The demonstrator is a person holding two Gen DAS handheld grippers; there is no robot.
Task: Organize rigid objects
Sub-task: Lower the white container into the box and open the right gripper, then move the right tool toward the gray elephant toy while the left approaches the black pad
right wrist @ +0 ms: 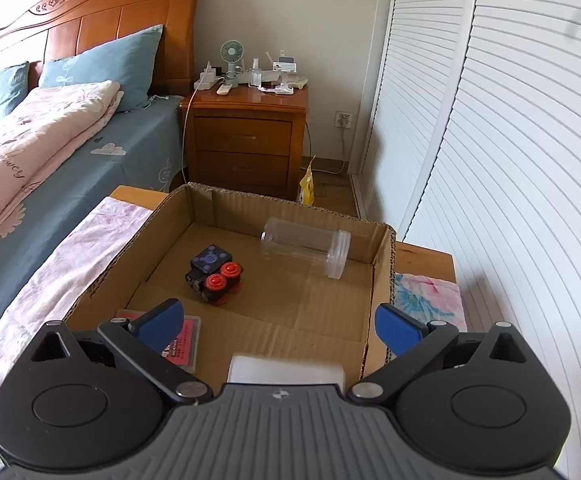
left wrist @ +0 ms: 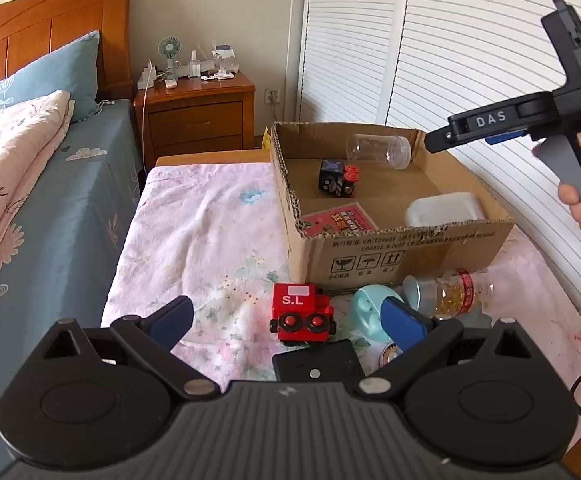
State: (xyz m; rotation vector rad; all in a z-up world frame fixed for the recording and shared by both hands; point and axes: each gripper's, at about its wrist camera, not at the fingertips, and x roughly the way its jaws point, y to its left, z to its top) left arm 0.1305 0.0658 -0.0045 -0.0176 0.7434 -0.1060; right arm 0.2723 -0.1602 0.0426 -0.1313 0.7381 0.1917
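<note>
Left hand-held gripper (left wrist: pixel 288 322): wide, empty | right hand-held gripper (right wrist: pixel 278 326): wide, empty, over open cardboard box (right wrist: pixel 382 280) | target: red blocky toy train (left wrist: pixel 301 312) on surface, near the box front | likely light, stiff, smooth; grip flat sides.

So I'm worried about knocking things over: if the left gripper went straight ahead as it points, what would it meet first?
Probably the red toy train, standing between the open left gripper's fingers on the floral cloth. The cardboard box is behind it. Depth is uncertain.
</note>
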